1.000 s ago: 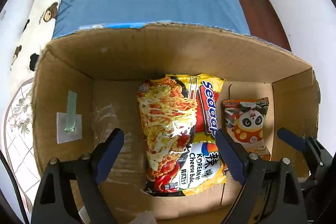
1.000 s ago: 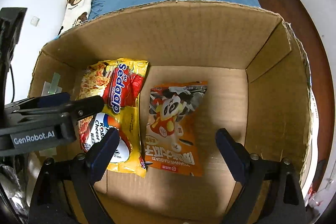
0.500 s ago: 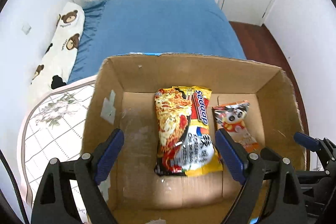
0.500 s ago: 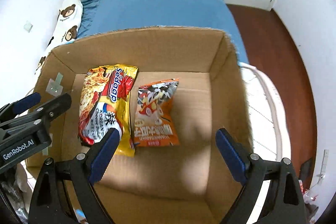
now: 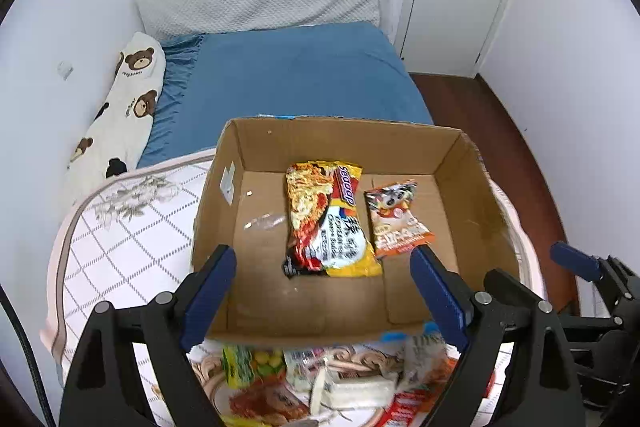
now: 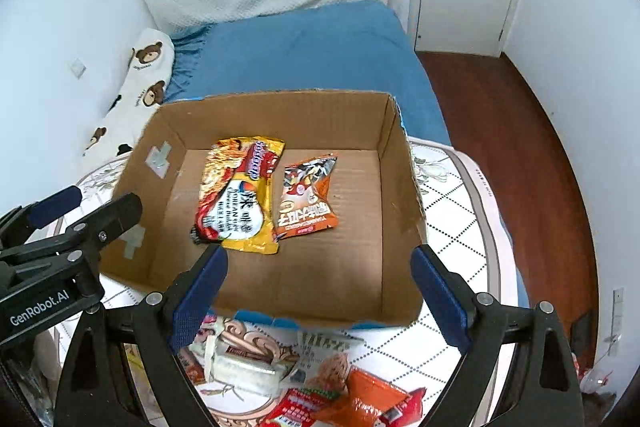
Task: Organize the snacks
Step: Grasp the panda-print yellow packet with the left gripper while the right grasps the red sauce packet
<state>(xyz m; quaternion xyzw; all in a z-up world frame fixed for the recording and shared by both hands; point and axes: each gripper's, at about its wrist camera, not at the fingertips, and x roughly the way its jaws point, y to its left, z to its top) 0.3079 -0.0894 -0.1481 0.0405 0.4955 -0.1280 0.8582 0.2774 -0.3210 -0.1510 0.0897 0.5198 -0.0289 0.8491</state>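
- Bedroom setting: a quilted bed cover (image 5: 120, 247) carries the cardboard box (image 5: 472, 195), with a blue bed (image 5: 288, 75) beyond.
- Left hand-held gripper (image 5: 324, 291) and right hand-held gripper (image 6: 320, 291) both gape wide, empty.
- Loose snack packets (image 6: 352, 399) lie just under them, before the box: light, crinkly, slippery; pinching a flat edge seems best.
- Noodle packet (image 5: 328, 219) and orange snack bag (image 5: 396, 219) already lie boxed; the near wall stands between.

Pulled both tongs up and back out of the cardboard box (image 5: 460, 163). A second ago my left tongs (image 5: 324, 291) and right tongs (image 6: 316, 291) were down inside it, right over the noodle pack (image 5: 326, 219) and the orange snack bag (image 6: 306, 195). Now the whole box sits ahead of them, and the pile of loose snacks (image 6: 340, 379) has shown up underneath.
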